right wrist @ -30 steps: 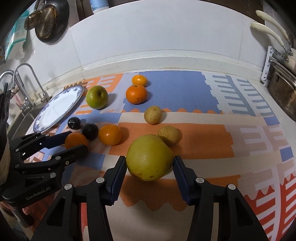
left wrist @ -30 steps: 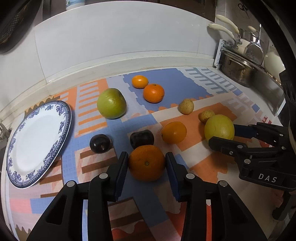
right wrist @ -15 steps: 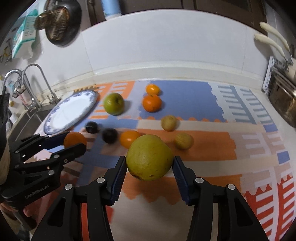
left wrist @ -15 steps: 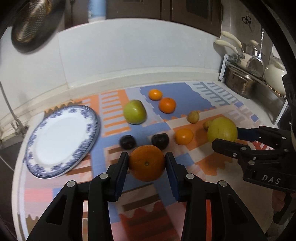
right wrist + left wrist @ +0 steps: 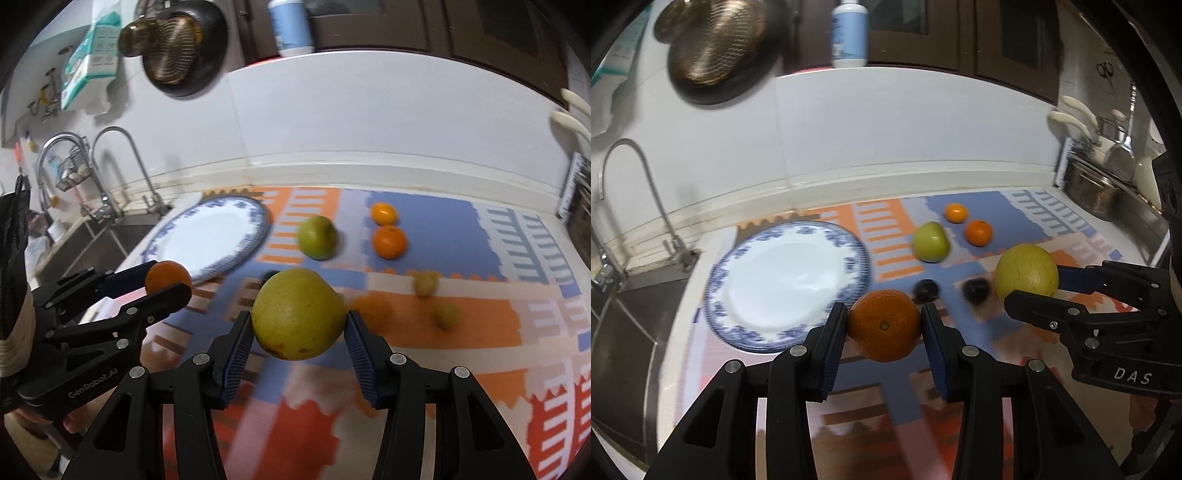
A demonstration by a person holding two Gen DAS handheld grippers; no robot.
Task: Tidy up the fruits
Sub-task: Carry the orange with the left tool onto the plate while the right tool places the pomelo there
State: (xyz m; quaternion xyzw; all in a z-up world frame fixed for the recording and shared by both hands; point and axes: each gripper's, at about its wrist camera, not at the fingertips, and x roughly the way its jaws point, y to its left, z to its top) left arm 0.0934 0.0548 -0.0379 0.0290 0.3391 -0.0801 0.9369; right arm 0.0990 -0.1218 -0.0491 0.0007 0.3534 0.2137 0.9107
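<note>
My left gripper [image 5: 884,325] is shut on an orange [image 5: 884,324] and holds it in the air beside the right rim of the blue-and-white plate [image 5: 783,269]. My right gripper [image 5: 299,325] is shut on a large yellow-green fruit [image 5: 299,317], lifted above the patterned mat [image 5: 461,325]. Each gripper shows in the other view, the left one [image 5: 168,282] and the right one [image 5: 1027,284]. On the mat lie a green apple [image 5: 931,242], two oranges [image 5: 978,232], two dark plums [image 5: 926,290] and two small tan fruits [image 5: 424,283].
A sink with a tap [image 5: 631,192] lies left of the plate. A white backsplash wall [image 5: 886,140] runs along the back. Pots and utensils [image 5: 1097,184] stand at the far right. A pan and strainer [image 5: 173,48] hang on the wall.
Both grippers have lifted their fruits off the mat and risen. The left gripper has moved left, so the plate now sits nearer its held orange.
</note>
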